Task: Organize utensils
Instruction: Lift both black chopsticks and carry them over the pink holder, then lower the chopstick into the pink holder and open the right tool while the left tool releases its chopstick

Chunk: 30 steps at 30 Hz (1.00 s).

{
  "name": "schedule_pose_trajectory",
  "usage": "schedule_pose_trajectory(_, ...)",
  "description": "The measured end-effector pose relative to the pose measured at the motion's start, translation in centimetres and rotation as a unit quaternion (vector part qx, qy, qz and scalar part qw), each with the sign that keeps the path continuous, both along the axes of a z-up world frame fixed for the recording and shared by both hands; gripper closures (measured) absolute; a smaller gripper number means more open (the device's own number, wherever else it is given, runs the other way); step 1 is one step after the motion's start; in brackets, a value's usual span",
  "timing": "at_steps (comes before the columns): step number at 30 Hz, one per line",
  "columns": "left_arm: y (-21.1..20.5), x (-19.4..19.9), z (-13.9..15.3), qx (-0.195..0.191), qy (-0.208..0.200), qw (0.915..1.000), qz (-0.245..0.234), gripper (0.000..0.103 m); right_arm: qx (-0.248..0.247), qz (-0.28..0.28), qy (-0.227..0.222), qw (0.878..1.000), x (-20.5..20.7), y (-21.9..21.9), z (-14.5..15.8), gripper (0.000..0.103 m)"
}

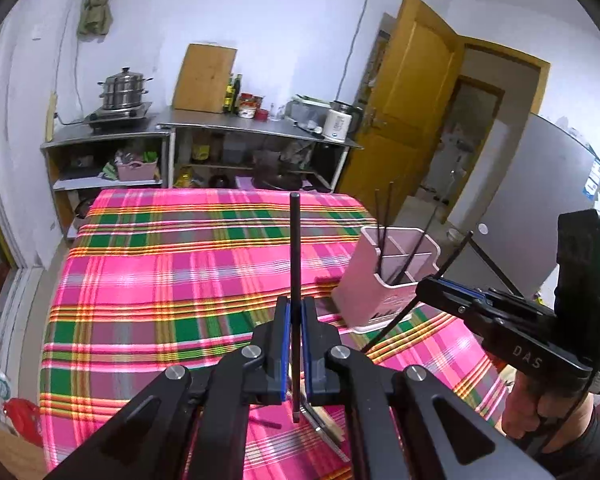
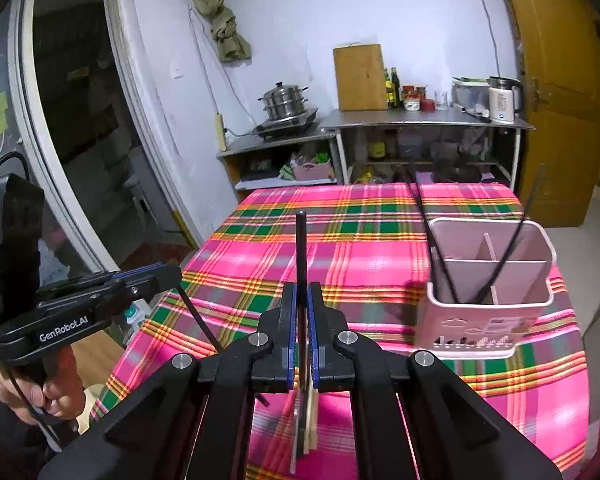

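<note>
L gripper [image 1: 295, 344] clamped on a black chopstick [image 1: 295, 260], held upright, tip well above the plaid tablecloth [image 1: 160, 280]. R gripper [image 2: 302, 340] likewise closed on a 2nd black chopstick [image 2: 301, 248], also upright. In L view, R gripper [image 1: 446, 292] seen off to the right, its stick [image 1: 416, 300] slanting across front of pink utensil holder [image 1: 380, 292]. Holder stands on tablecloth near far right edge w/ dividers inside; several black chopsticks [image 2: 440, 248] already leaning in its compartments. More utensils [image 2: 306, 428], incl. light wooden sticks, lying flat on cloth below R jaws. Steamer pot [image 2: 285, 100] & cutting board [image 2: 360, 78] on steel counter in bkgd.
</note>
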<state>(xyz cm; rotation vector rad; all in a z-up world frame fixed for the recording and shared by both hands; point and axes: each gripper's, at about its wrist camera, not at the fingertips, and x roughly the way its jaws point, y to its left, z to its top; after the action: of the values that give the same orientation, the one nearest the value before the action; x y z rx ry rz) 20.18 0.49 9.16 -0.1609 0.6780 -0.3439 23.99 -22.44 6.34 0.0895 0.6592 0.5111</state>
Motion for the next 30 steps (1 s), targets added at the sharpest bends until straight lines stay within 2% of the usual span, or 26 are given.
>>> schedule_pose_trajectory(14, -6.7, 3.8, -0.3, -0.012, 0.021, 0.9983, -0.054, 0.098, 0.009, -0.073, -0.002, 0.997, -0.2, -6.7, 0.8, 0.098)
schedule_pose_trajectory(18, -8.4, 4.8, 0.4, -0.016, 0.014, 0.9976, -0.067, 0.098, 0.014, -0.092, -0.007, 0.996, -0.1, -8.3, 1.4, 0.098)
schedule_pose_trajectory(30, -11.0, 8.8, 5.3, -0.046, -0.028, 0.996, -0.071, 0.098, 0.035, -0.137, -0.051, 0.989, 1.7, -12.2, 5.3, 0.098)
